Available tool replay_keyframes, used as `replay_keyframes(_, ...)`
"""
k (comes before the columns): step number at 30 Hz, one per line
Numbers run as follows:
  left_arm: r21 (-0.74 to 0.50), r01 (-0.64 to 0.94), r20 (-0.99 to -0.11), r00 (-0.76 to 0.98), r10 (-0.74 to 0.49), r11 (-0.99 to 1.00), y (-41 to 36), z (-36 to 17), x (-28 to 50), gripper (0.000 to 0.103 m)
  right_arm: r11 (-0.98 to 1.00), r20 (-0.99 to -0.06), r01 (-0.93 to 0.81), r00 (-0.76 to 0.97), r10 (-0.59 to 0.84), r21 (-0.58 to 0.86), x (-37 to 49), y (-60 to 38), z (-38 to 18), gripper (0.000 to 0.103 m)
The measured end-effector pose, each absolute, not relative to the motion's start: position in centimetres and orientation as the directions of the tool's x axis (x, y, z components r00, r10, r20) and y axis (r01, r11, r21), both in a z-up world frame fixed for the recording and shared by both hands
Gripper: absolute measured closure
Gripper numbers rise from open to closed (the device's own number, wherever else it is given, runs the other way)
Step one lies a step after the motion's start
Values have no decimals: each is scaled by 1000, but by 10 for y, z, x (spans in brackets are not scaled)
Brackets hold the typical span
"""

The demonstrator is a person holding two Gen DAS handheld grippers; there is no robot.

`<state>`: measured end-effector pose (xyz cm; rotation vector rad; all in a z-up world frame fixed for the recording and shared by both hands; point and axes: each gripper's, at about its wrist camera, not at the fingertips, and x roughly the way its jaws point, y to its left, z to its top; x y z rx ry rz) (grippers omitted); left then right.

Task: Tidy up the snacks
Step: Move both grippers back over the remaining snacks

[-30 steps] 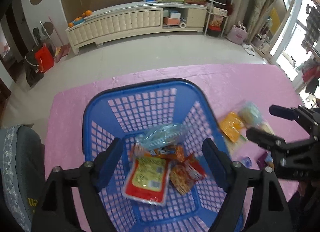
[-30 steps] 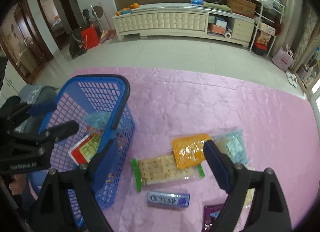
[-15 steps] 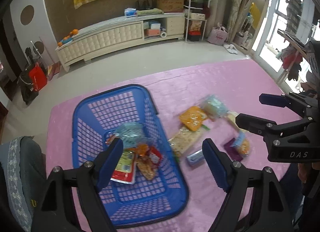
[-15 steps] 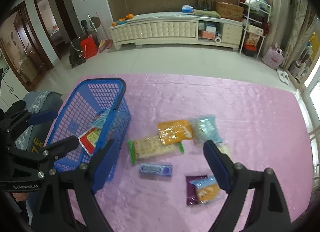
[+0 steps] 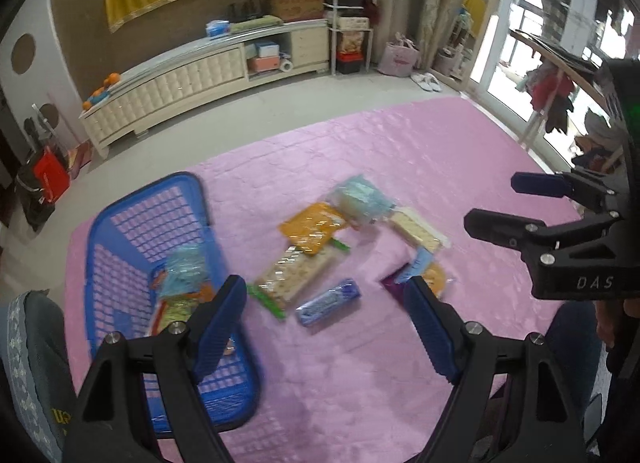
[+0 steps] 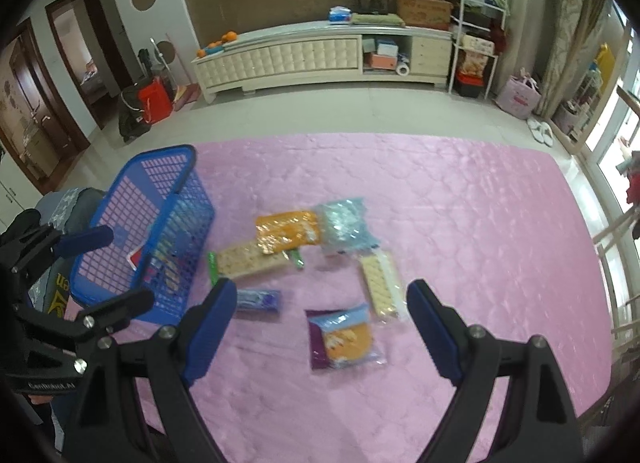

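Left tool (image 5: 320, 319) and right tool (image 6: 316, 323) both spread wide, gripping nothing. Loose snack packets (image 6: 288, 233) lying on pink surface (image 6: 460, 203) beside blue basket (image 6: 176, 155), more inside.

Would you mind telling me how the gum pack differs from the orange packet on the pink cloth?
The gum pack is a slim blue-purple bar; the orange packet is a broader, flat pouch. The gum pack lies alone on the cloth, while the orange packet overlaps the cracker pack. The gum pack lies nearer the cameras. Both remain outside the basket.
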<state>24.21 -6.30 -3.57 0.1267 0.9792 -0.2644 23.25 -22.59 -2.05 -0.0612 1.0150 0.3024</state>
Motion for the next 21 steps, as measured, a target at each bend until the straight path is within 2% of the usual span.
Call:
replay_keyframes(10, -30, 363, -871, 447, -203, 931, -127, -72, 252, 23, 970, -871, -230, 459, 174, 73, 229, -285, -55, 14)
replay_keyframes(15, -80, 320, -907, 370, -202, 944, -148, -102, 264, 23, 972, -887, -217, 429, 173, 85, 233, -308, -79, 14)
replay_keyframes(21, -83, 269, -933, 317, -169, 960, -170, -135, 274, 23, 978, -889, -189, 428, 164, 89, 238, -337, -105, 14)
